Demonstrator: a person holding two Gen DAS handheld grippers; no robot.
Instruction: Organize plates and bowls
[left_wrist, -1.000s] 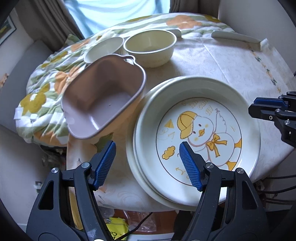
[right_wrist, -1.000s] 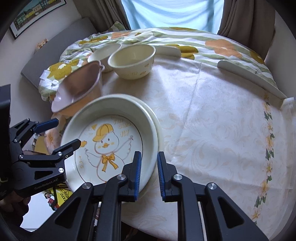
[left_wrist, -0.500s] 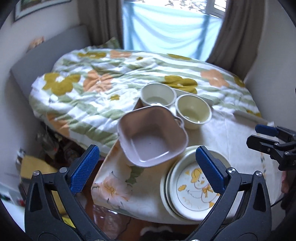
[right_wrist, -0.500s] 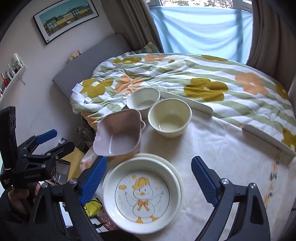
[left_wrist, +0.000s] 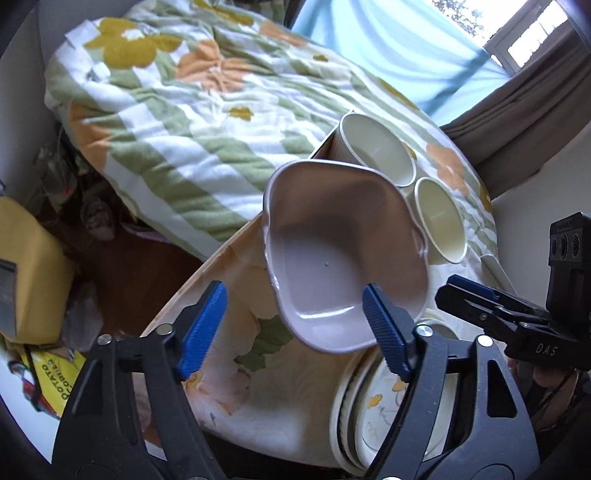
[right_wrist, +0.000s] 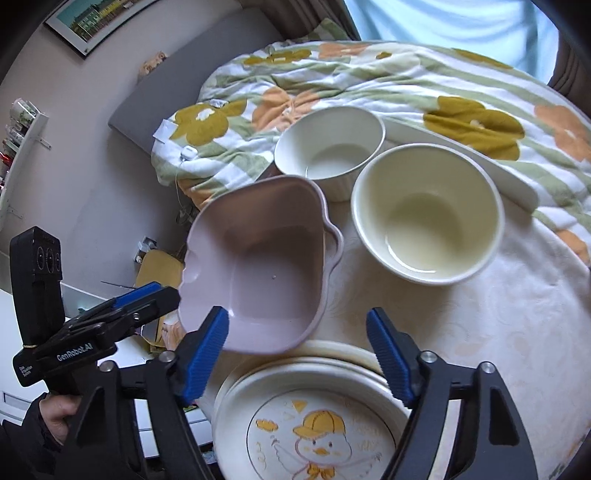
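pink dish (right_wrist: 258, 266) beside two bowls (right_wrist: 424, 214), duck plate (right_wrist: 317, 435)

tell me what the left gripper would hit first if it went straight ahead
Most likely the pink squarish handled dish: it sits directly between the open left gripper fingers' line. Depth is unclear, so treat that as a judgement.

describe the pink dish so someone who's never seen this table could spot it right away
On the round table beside the floral quilt, look just beyond the duck plate. The pink dish sits left of two round cream bowls; it alone is squarish, mauve, with small handles.
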